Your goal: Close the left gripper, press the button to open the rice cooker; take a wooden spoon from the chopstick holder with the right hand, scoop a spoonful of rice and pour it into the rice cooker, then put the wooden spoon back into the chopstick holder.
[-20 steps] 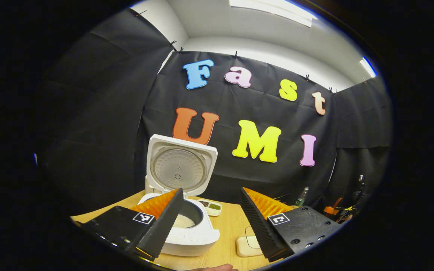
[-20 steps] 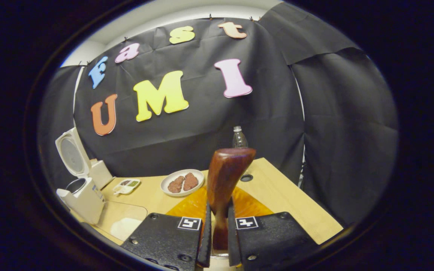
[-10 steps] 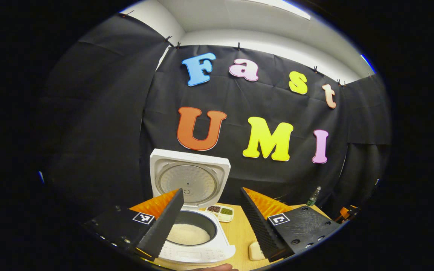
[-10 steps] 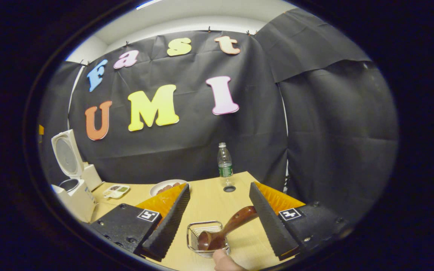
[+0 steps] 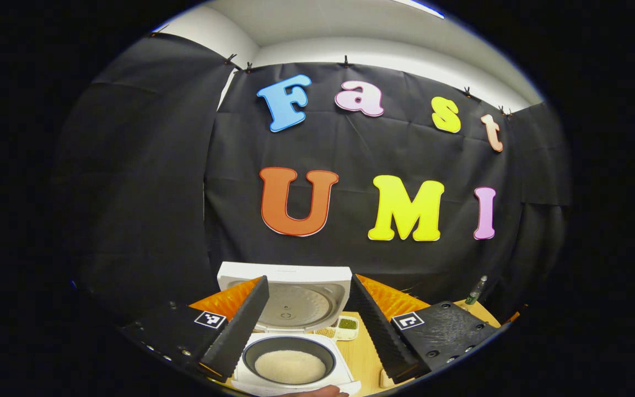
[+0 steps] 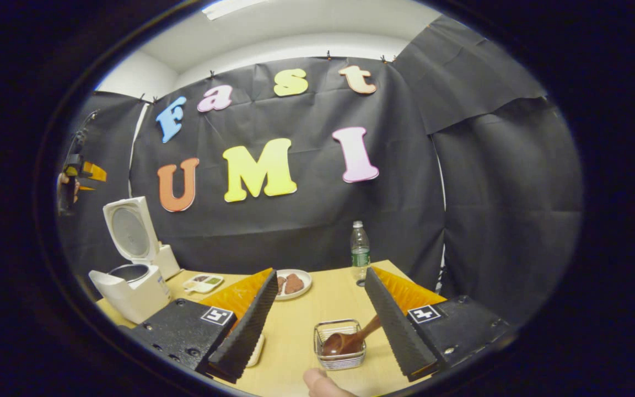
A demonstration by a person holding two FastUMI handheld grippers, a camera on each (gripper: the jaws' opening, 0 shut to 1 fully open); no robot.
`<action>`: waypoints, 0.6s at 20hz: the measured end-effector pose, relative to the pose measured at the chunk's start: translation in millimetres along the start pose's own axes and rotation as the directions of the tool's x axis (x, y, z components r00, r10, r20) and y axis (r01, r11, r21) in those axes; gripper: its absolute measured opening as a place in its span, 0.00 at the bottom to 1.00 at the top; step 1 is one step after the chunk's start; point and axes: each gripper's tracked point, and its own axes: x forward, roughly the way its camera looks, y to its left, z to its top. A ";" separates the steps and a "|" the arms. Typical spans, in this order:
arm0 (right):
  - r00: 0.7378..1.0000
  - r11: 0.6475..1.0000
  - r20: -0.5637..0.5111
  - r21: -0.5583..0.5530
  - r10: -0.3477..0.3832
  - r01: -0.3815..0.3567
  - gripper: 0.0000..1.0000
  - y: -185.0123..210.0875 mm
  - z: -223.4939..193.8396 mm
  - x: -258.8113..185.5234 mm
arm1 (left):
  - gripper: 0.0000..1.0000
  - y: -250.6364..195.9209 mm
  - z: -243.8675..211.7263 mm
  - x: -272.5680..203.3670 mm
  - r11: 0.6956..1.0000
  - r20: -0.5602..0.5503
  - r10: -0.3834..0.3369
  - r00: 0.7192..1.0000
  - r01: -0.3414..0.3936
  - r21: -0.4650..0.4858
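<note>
in the left gripper view, the left gripper (image 5: 309,325) hangs above the rice cooker (image 5: 292,361) with its jaws spread wide and nothing between them. the cooker's lid (image 5: 290,295) stands up behind the pot, and the inner pot holds a flat bed of white rice (image 5: 290,366). just behind the cooker on the wooden table (image 5: 364,358) sits a small divided dish (image 5: 342,326) with green and brownish contents. a plastic bottle (image 5: 475,289) stands far off at the right edge of the table.

in the right gripper view, the right gripper (image 6: 320,325) also has its jaws wide apart and grips nothing. between and beyond its fingers, a wire chopstick holder (image 6: 339,344) stands on the table (image 6: 295,353), and the wooden spoon (image 6: 348,341) lies in it, bowl down inside the basket, handle leaning up to the right over the rim toward the right finger; whether the handle touches that finger cannot be told. a fingertip (image 6: 320,381) of the person shows at the bottom edge. the open rice cooker (image 6: 133,278) stands at the table's left end, well apart from the holder. between them lie the divided dish (image 6: 203,283) and a white plate (image 6: 292,284) with two brown pieces on it. a plastic bottle (image 6: 357,251) stands upright near the back edge. the other gripper (image 6: 77,165), held in a hand, shows high at the far left, above the cooker.
</note>
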 end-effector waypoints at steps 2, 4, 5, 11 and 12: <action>1.000 1.000 0.014 -0.013 0.021 -0.020 0.96 12.1 4.4 -4.0 | 0.94 10.1 1.3 26.8 0.999 0.009 0.032 0.999 -0.032 0.022; 0.999 0.998 0.028 -0.043 0.037 -0.035 0.96 21.9 6.7 -5.7 | 0.94 20.6 -6.6 55.2 0.997 -0.013 0.071 0.997 -0.070 0.033; 0.999 0.998 0.031 -0.060 0.038 -0.037 0.99 24.9 6.5 -7.1 | 0.94 20.6 -10.9 67.7 0.997 -0.027 0.075 0.997 -0.074 0.032; 0.997 0.990 0.023 -0.125 0.068 -0.065 0.99 48.2 0.8 -11.6 | 0.94 35.0 -9.2 125.2 0.995 -0.014 0.098 0.995 -0.097 0.016; 0.997 0.989 0.027 -0.134 0.066 -0.062 0.96 49.2 3.1 -11.5 | 0.94 37.6 -9.4 132.5 0.995 -0.008 0.100 0.995 -0.100 0.014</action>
